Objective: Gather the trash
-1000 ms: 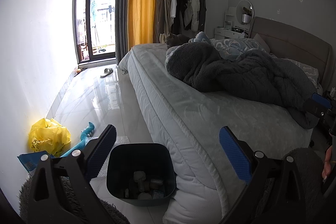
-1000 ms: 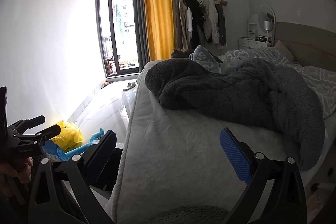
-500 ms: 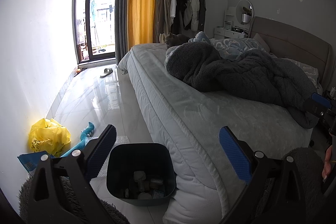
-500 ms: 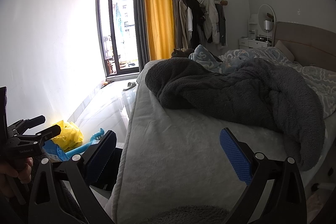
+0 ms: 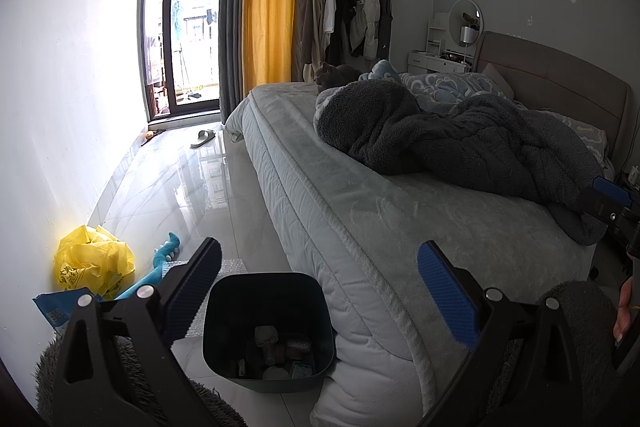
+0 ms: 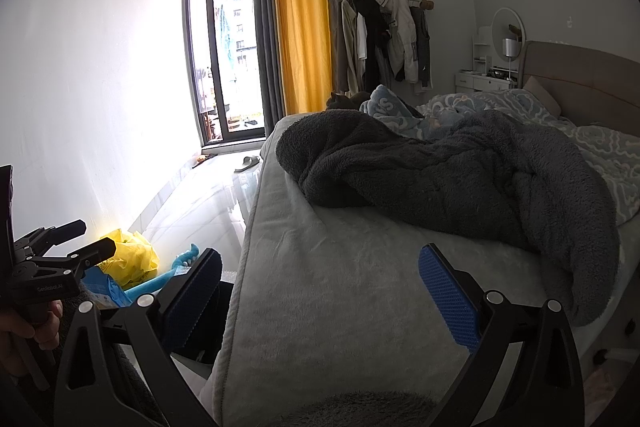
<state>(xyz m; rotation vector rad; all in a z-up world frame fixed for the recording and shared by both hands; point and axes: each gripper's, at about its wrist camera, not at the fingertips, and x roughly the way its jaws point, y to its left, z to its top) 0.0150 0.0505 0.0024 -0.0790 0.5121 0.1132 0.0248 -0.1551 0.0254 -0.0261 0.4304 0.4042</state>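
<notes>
A dark trash bin (image 5: pixel 268 323) with scraps inside sits lower centre, against the bed (image 5: pixel 400 227). At lower left lie one yellow plastic bag (image 5: pixel 94 259), one blue packet (image 5: pixel 60 307) and one teal toy (image 5: pixel 164 259). Left gripper (image 5: pixel 320 287) and right gripper (image 6: pixel 320 295) fingers are spread apart, empty.

Black tool (image 5: pixel 318 289) frames, blue ribbed pads (image 5: pixel 448 293), silver screws.

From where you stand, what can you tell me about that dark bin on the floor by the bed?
The bin is dark teal, apparently plastic, squarish with rounded corners and no lid. It stands upright on the pale tiled floor, close against the mattress edge. A small heap of crumpled scraps and wrappers covers its bottom; it is far from full. Neither pair of tongs touches it.
</notes>
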